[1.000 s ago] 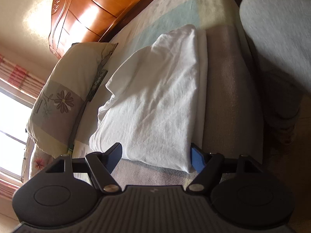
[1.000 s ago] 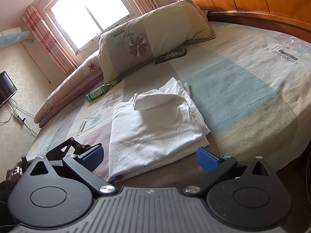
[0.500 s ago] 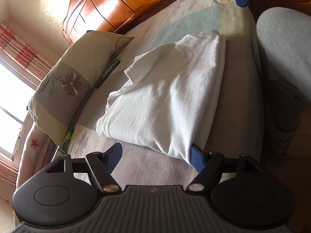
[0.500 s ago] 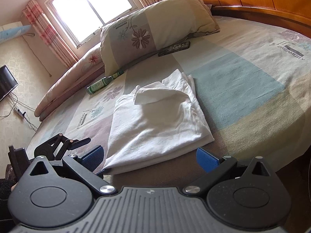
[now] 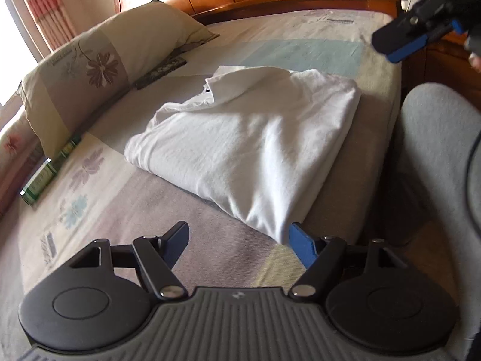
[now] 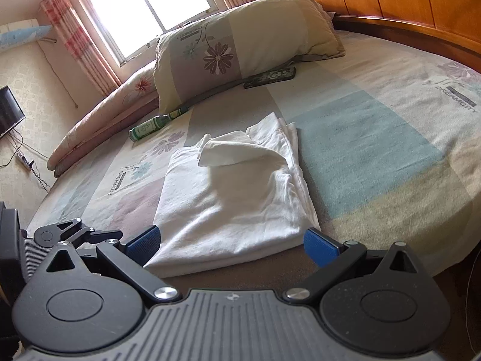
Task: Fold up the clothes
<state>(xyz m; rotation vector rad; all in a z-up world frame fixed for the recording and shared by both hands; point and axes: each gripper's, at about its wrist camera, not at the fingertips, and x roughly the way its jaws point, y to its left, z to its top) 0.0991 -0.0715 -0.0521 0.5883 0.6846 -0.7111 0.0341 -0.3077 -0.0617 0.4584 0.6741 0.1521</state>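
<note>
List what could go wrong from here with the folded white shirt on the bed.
1. The white shirt lies near the bed edge; a push or drag might slide it off.
2. Its top flap stands loose and curled, so lifting the bundle may undo the fold.
3. Both grippers are open, left gripper and right gripper, each at a near corner; pinching only the top layer may pull the stack apart.

Both wrist views look low and close across the bed (image 5: 300, 51) from its near edge, sharing the folded white garment (image 6: 234, 198)
</note>
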